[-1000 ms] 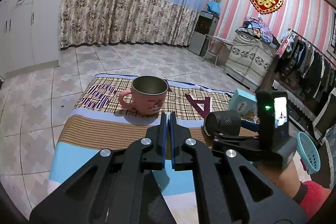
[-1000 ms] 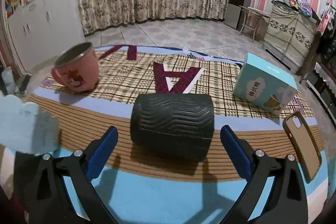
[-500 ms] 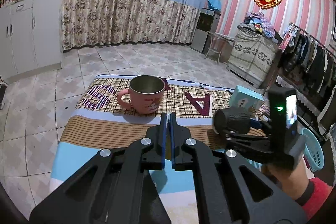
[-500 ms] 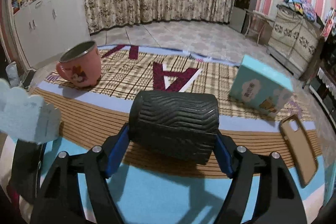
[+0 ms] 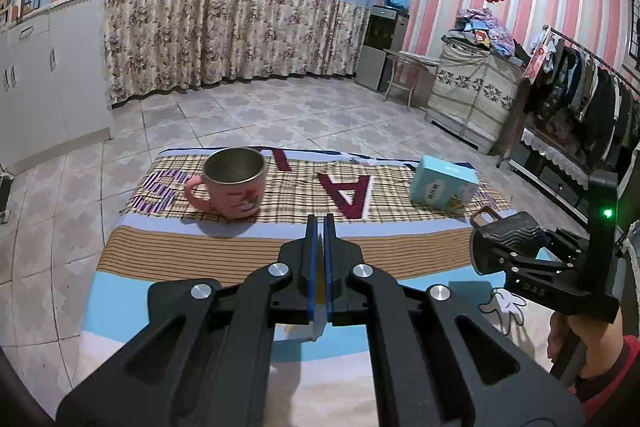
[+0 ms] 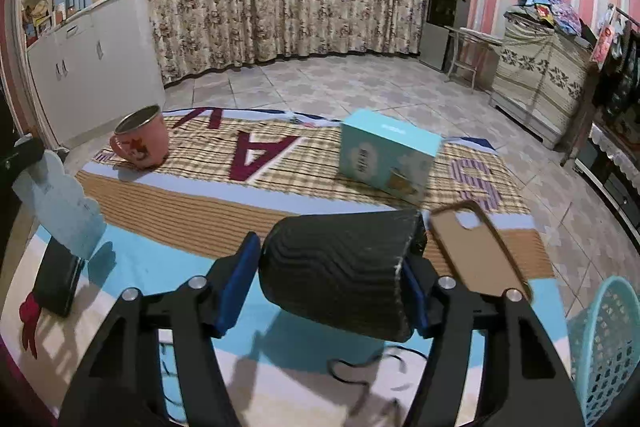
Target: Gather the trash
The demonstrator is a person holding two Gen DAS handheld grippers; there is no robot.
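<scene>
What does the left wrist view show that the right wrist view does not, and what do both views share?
Only the left wrist view: the left gripper, jaws shut on a thin pale scrap, and the hand holding the right gripper.

Only the right wrist view: the turquoise basket, the brown phone case seen flat, and a dark phone.

Both: the pink mug, the light blue box, and the black ribbed cup clamped in the right gripper, whose jaws have just been closing.

Pink mug (image 5: 234, 187), black ridged cup (image 6: 340, 267)
</scene>
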